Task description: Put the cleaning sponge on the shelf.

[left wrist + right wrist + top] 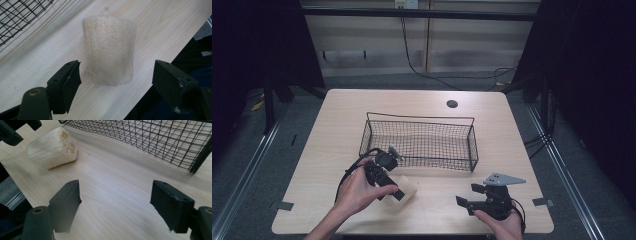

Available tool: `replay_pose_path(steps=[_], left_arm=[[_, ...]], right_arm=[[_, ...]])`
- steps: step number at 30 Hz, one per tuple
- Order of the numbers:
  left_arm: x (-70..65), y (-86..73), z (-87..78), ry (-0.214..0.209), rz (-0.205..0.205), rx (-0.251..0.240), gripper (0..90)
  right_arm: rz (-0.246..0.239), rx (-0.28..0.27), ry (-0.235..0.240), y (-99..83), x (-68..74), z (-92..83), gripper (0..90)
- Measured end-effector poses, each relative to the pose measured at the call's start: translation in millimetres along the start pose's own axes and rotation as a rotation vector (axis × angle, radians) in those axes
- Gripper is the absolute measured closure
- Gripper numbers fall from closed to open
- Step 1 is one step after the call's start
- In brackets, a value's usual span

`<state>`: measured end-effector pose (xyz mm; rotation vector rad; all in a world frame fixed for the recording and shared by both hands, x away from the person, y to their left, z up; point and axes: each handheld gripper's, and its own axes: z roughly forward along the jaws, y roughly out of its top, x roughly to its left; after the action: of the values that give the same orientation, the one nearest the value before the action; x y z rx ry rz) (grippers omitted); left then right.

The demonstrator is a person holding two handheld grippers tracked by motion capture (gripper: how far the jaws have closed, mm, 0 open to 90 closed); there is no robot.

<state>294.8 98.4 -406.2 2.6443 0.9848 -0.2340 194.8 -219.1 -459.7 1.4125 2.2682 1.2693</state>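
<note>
A pale, beige loofah piece [408,188] lies on its side on the wooden table [337,130], in front of the black wire basket [420,119]. My left gripper [395,190] is open and reaches over it. In the left gripper view the loofah [110,50] has its near end between the two spread jaws of the left gripper [117,68], with no contact visible. My right gripper [468,195] is open near the front right edge, pointing left with nothing in it. Its own view shows the right gripper [115,190] over bare wood, with the loofah [52,147] farther off.
The basket [150,140] looks empty and stands mid-table. A round cable hole [452,104] sits near the far edge. Tape marks [285,205] sit at the front corners. The table edge [155,82] runs close to the loofah.
</note>
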Motion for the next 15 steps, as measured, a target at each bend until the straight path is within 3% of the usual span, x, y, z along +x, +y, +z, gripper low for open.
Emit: replay_pose_path(steps=[4,8,11,15], left_arm=[[3.4,2.2,2.1,0.005,-0.020,0.002,20.7],[3.1,4.5,8.4,-0.002,-0.001,0.037,20.3],[2.9,5.0,13.1,0.005,-0.010,0.031,20.8],[5.3,4.9,19.2,0.003,-0.013,0.061,19.9]], right_arm=[[0.000,-0.003,-0.001,-0.1,-0.2,-0.5,23.6],[-0.002,-0.005,-0.001,0.2,-0.5,-0.3,23.6],[-0.002,-0.004,0.002,0.1,-0.2,-0.3,23.6],[-0.001,-0.002,0.001,0.0,-0.6,-0.4,23.6]])
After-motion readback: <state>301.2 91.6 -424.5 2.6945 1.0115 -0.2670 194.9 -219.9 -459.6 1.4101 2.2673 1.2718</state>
